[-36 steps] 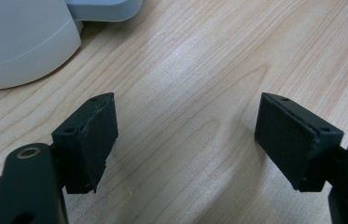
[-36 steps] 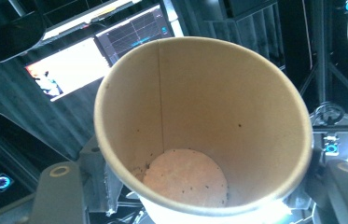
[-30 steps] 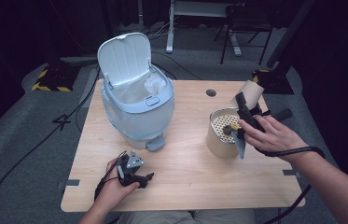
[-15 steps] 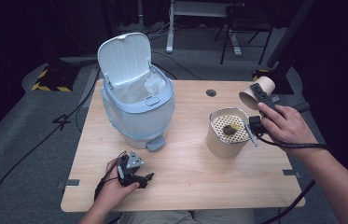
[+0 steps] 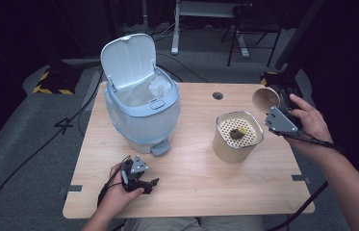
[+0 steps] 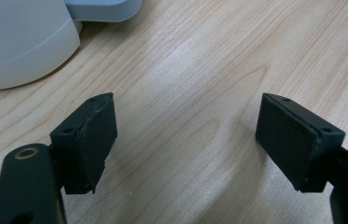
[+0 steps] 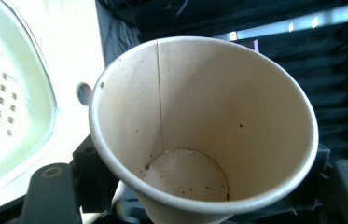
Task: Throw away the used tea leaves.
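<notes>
our right tongs (image 5: 274,102) grip the paper cup (image 5: 265,99), tipped on its side above the desk's (image 5: 191,187) right edge beside the strainer canister (image 5: 237,137), their jaws just eased slightly, while our left tongs (image 5: 144,184) rest open and empty.

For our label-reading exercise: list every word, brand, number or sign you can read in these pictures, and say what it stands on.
None can be read.
Bin: no lettering shows.
Cup: plain, only dark specks.
Strainer can: no print visible.
Table: bare wood.
</notes>
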Available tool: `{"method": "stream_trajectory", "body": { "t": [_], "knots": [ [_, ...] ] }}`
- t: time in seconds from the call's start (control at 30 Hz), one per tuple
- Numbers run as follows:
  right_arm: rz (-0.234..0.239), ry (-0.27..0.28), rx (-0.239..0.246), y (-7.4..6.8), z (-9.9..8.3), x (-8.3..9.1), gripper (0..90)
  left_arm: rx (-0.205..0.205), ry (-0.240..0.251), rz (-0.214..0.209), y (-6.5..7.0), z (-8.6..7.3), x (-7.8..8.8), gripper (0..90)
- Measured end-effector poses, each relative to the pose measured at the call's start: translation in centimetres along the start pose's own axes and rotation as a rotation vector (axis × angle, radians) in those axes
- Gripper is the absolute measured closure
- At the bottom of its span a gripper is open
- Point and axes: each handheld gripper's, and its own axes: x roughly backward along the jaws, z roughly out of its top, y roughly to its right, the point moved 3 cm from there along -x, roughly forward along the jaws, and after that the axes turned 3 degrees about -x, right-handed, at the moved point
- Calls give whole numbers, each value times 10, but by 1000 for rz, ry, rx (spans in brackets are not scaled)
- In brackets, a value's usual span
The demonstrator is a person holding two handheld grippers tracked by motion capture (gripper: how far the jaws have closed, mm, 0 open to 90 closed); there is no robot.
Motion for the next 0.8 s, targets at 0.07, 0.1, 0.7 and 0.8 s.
{"method": "stream_trajectory", "body": {
  "t": [0.07, 0.1, 0.7, 0.8],
  "knots": [
    [30, 12, -70, 1, -2, 0, 282, 2, -3, 0, 0, 0, 0, 212],
    [30, 12, -70, 1, -2, 0, 282, 2, -3, 0, 0, 0, 0, 212],
    [517, 116, -934, 1, -6, 0, 282, 7, 1, -2, 0, 0, 0, 211],
    [553, 144, -972, 3, -7, 0, 281, 5, -1, -2, 0, 0, 0, 211]
  ]
}}
